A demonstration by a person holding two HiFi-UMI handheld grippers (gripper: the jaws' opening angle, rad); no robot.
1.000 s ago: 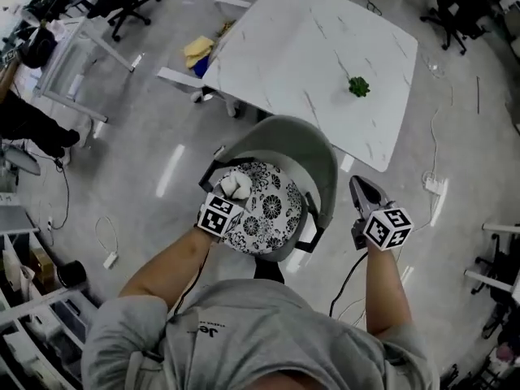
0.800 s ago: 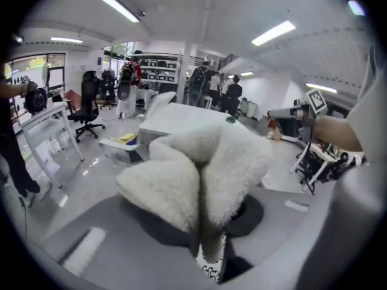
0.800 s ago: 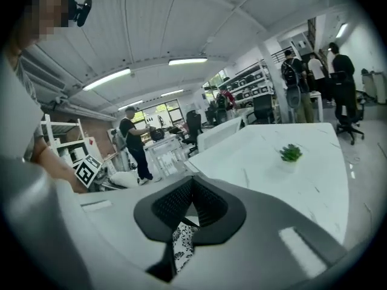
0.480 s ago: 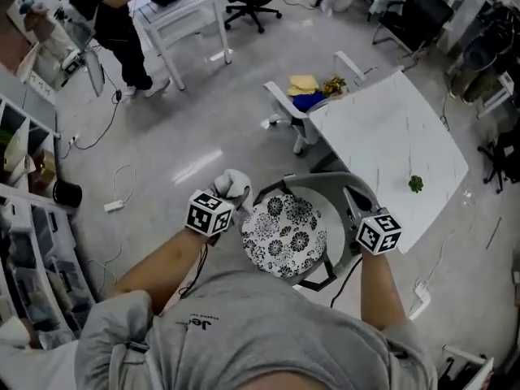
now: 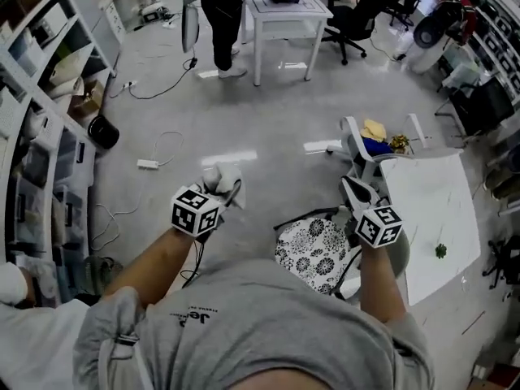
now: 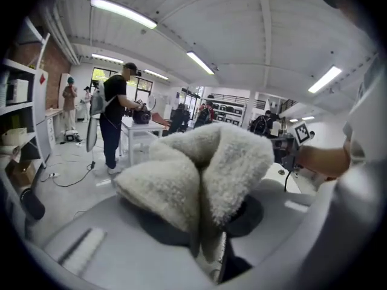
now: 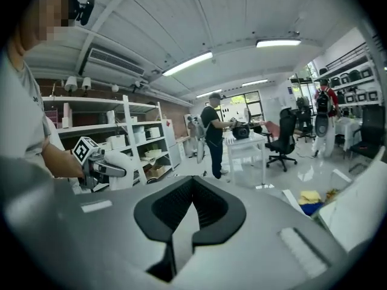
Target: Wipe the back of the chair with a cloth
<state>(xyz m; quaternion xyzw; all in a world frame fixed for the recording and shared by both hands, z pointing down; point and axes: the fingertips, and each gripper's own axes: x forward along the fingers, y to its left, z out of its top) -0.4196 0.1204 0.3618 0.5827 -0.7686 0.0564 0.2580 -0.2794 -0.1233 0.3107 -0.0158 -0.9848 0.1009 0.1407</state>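
I'm holding one fluffy cloth (image 5: 221, 175) clamped in left gripper (image 5: 228, 188). Right gripper (image 5: 353, 189) jaws pressing together, empty. One chair (image 5: 313, 246) sitting lower centre, two white tables (image 5: 435, 210) (image 5: 284, 10) standing right and top.

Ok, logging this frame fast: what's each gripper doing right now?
Left gripper: shut on the white cloth.
Right gripper: shut, nothing held.

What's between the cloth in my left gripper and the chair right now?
Only bare floor, as the head view shows. The left gripper holds the cloth out to the side of the chair, not touching it.
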